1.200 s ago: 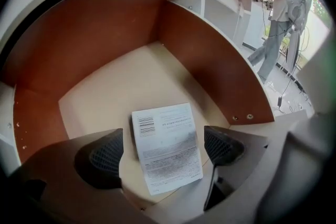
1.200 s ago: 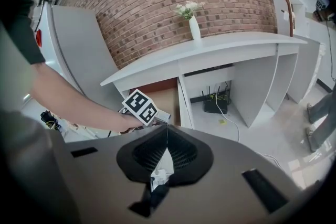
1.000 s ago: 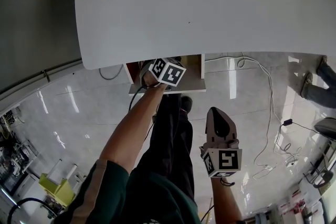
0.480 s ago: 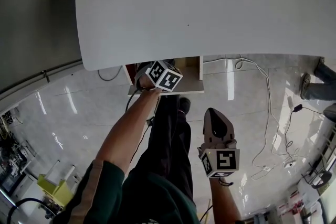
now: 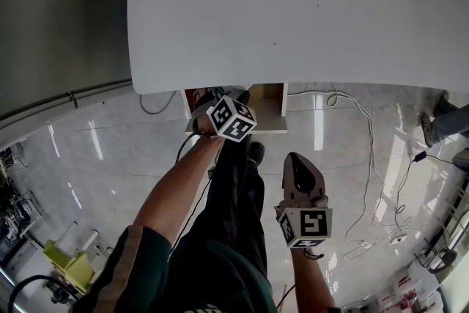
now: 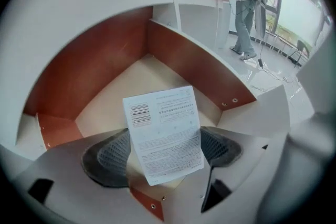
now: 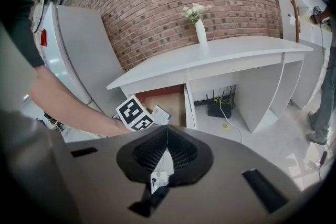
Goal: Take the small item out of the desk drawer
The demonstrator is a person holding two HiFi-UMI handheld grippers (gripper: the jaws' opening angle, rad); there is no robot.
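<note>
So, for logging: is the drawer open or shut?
Open: the red-sided wooden drawer juts from the white desk; left tool grips a white barcoded box.

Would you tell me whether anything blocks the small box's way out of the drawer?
Nothing visible does: the left gripper grips the white box over the open drawer, whose floor is otherwise bare.

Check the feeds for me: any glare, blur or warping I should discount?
Head view: bright glare streaks the glossy floor, and the desk top bows. Left gripper view: strong fisheye, dark corners, yet the small white box is sharp, barcode visible. Right gripper view: evenly lit, desk top curved too.
</note>
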